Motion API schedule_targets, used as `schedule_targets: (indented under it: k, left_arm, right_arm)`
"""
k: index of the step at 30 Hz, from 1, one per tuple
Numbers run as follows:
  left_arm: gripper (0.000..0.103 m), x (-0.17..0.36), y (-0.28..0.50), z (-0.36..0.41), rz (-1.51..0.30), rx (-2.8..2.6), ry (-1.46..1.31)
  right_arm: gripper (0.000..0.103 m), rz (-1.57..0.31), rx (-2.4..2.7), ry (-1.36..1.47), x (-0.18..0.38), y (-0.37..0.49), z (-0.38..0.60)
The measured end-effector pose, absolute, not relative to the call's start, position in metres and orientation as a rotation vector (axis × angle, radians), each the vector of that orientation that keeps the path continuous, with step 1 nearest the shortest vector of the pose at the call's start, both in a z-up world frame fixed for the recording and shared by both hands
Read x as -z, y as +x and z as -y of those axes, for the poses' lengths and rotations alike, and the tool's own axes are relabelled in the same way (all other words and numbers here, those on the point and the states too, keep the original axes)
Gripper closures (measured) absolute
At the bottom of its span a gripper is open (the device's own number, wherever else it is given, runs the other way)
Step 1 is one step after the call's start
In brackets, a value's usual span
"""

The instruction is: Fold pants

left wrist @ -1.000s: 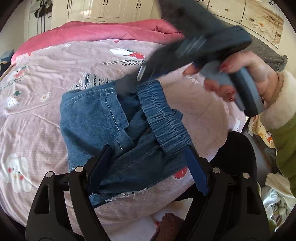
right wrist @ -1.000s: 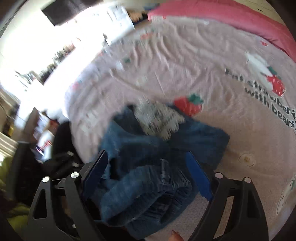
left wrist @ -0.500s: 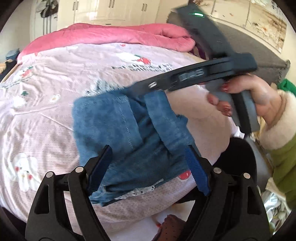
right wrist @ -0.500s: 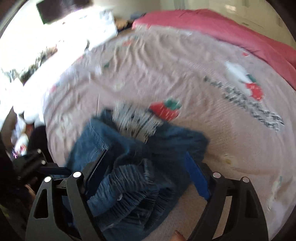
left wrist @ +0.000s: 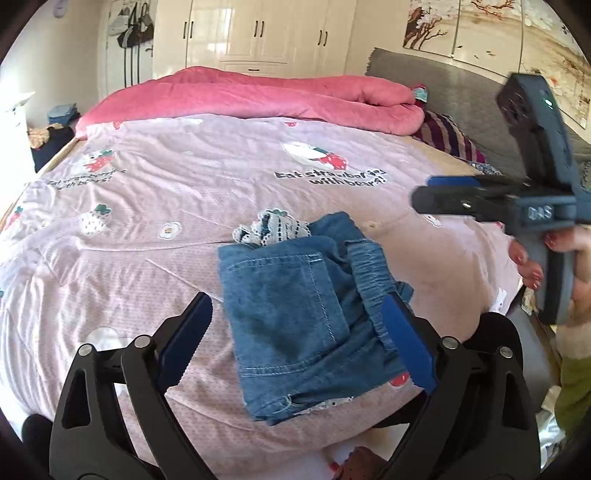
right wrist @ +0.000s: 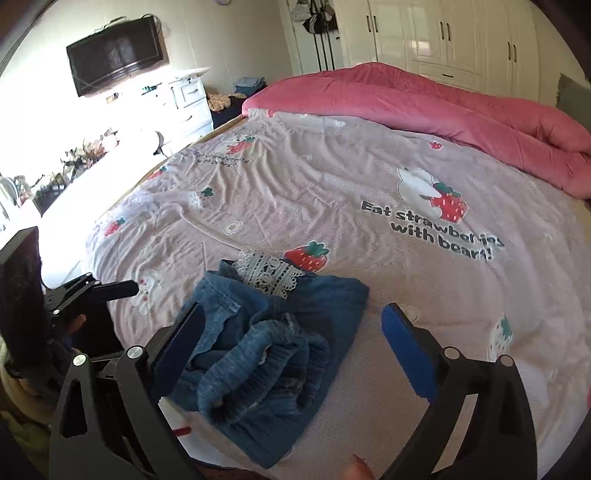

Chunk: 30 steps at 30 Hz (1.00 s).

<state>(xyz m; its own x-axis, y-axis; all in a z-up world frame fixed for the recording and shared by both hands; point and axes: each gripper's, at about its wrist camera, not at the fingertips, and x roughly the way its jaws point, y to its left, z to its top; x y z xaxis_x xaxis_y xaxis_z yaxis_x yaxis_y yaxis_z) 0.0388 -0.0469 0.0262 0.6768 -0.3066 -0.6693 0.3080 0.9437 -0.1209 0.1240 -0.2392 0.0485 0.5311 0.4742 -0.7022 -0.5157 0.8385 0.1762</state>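
The bed (left wrist: 184, 206) fills both of your views, covered by a pale pink sheet (right wrist: 332, 177) printed with strawberries, bears and the words "Eat strawberries with bears!". A rumpled pink quilt (left wrist: 258, 96) lies bunched along the far side of the bed, and white wardrobes (left wrist: 258, 33) stand behind it. From your right camera you can also see a dark television (right wrist: 114, 53) on the wall above a white dresser (right wrist: 188, 99).

The pants (left wrist: 306, 314), blue denim, lie folded into a compact bundle on the sheet near the bed's close edge. Their gathered elastic waistband (right wrist: 258, 365) sits rolled on top toward your right side, a stitched pocket (left wrist: 288, 295) faces up, and a strip of white lace trim (right wrist: 269, 273) pokes out at the far end of the bundle.

Your left gripper (left wrist: 295, 332) hovers above the pants, its fingers (left wrist: 406, 339) spreading wider and standing clear of the cloth on both sides; nothing is pinched between them. Your right gripper (right wrist: 291, 347) does the same: its fingers (right wrist: 404, 354) are opening, released, with the bundle lying below and between them but not gripped. In the left view your right hand (left wrist: 569, 258) shows around that gripper's handle, off to the right of the pants.
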Motion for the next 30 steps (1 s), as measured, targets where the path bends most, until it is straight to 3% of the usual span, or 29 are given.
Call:
schedule_targets:
  k: [9, 30]
  left_arm:
    - [0.010, -0.032, 0.040, 0.043, -0.746, 0.303, 0.021]
    - [0.010, -0.017, 0.050, 0.039, -0.784, 0.285, 0.029]
  right_arm:
    - [0.005, -0.793, -0.547, -0.040, -0.047, 0.104, 0.242]
    - [0.005, -0.834, -0.513, 0.027, -0.018, 0.097, 0.245]
